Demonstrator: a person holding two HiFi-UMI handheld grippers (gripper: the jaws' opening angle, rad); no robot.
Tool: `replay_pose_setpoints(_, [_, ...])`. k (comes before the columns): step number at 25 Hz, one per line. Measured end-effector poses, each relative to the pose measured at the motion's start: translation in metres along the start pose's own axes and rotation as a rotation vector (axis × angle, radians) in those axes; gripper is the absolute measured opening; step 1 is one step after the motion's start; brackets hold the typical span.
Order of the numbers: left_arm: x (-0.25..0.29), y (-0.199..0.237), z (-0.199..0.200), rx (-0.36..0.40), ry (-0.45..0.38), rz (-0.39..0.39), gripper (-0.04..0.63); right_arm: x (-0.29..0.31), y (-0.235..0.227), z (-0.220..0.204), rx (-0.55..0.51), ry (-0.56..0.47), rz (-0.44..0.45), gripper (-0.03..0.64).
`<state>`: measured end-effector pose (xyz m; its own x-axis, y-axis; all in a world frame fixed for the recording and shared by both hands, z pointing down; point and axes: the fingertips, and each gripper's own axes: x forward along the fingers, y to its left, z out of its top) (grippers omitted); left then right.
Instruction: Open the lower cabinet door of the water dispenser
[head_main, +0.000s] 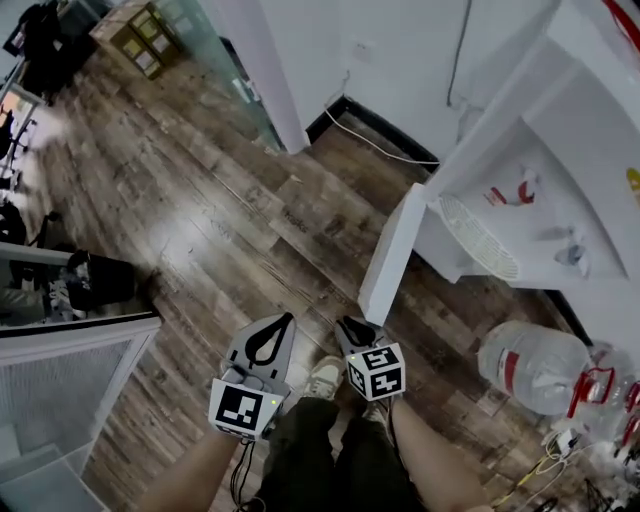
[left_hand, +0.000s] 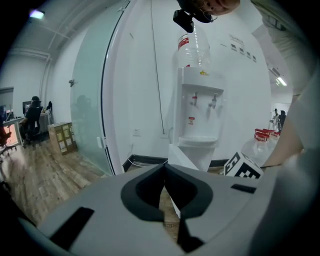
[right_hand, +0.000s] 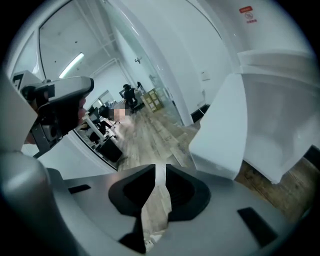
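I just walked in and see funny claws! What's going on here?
A person holds a gripper in each hand, standing in front of a water dispenser. Its lower cabinet door already hangs open. Neither the left gripper nor the right gripper touches it; both are empty and held low by the person's legs. A big water bottle lies on the floor nearby.

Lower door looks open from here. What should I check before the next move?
1. Lower cabinet door swung out from the water dispenser: ok.
2. Left gripper empty, jaws together: ok.
3. Right gripper empty, jaws slightly apart: ok.
4. Both grippers clear of the door: ok.
5. Water bottle on the floor, apart from the door: ok.
6. Inside of the cabinet: cannot tell.
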<state>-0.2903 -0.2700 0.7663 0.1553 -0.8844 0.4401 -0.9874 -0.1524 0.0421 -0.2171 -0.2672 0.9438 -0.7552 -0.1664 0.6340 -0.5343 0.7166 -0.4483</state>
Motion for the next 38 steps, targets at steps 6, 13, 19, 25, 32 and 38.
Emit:
replay_pose_setpoints(6, [-0.007,-0.003,-0.01,-0.042,0.017,0.01,0.006,-0.013,-0.008,-0.018,0.077,0.108,-0.054,0.124])
replay_pose_setpoints(13, [0.0,-0.012,-0.004,-0.045,0.008,-0.034,0.006,-0.028,-0.055,-0.02,0.119,0.094,-0.255,0.252])
replay_pose_setpoints(19, [-0.002,-0.003,-0.004,-0.042,0.015,-0.027,0.006,-0.023,-0.051,0.004,0.114,0.017,-0.262,0.189])
replay_pose_setpoints(25, [-0.008,0.014,-0.006,-0.041,0.02,-0.014,0.005,0.001,-0.035,0.018,0.132,0.002,-0.243,0.193])
replay_pose_setpoints(32, [-0.019,0.032,0.003,-0.004,0.03,-0.007,0.005,0.028,-0.022,0.043,0.065,-0.009,-0.176,0.199])
replay_pose_setpoints(38, [-0.024,0.025,0.04,0.031,0.012,-0.034,0.006,-0.018,-0.011,0.051,0.071,-0.017,-0.149,0.17])
